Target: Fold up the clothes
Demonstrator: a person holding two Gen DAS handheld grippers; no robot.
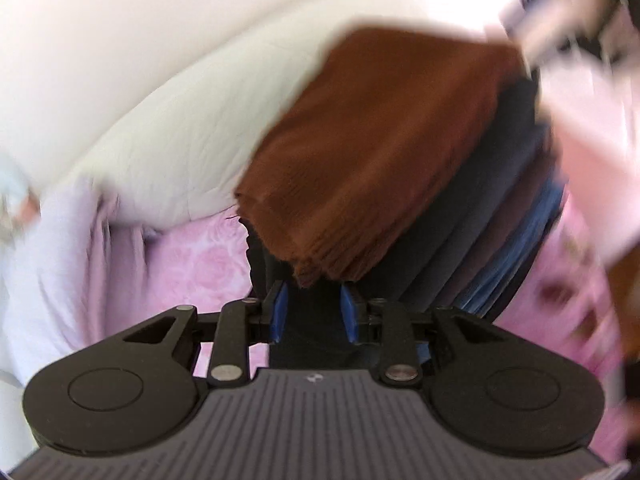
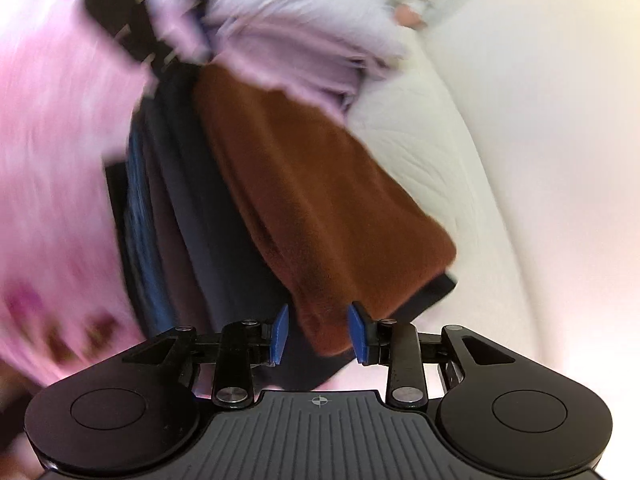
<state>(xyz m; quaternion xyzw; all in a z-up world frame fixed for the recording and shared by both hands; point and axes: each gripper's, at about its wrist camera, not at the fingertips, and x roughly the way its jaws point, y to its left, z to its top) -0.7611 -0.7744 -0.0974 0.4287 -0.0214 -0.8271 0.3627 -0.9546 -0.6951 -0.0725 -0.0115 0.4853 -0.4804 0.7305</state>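
Left gripper (image 1: 314, 312) clamping dark stack edge, right gripper (image 2: 318, 334) clamping brown garment (image 2: 320, 200), lengthwise away.

Pink bedsheet (image 1: 204, 264) under folded clothes stack (image 1: 460, 216).

The top cloth (image 1: 372, 152) on the stack is rust-brown and ribbed. Under it lie navy cloth (image 1: 472, 216), dark brown and blue layers (image 1: 532, 224). The bedsheet (image 1: 208, 264) is pink with a rose print. The pillow (image 1: 168, 148) is white, the garment (image 2: 296, 40) lilac. The tongs' pads (image 2: 280, 334) are blue.
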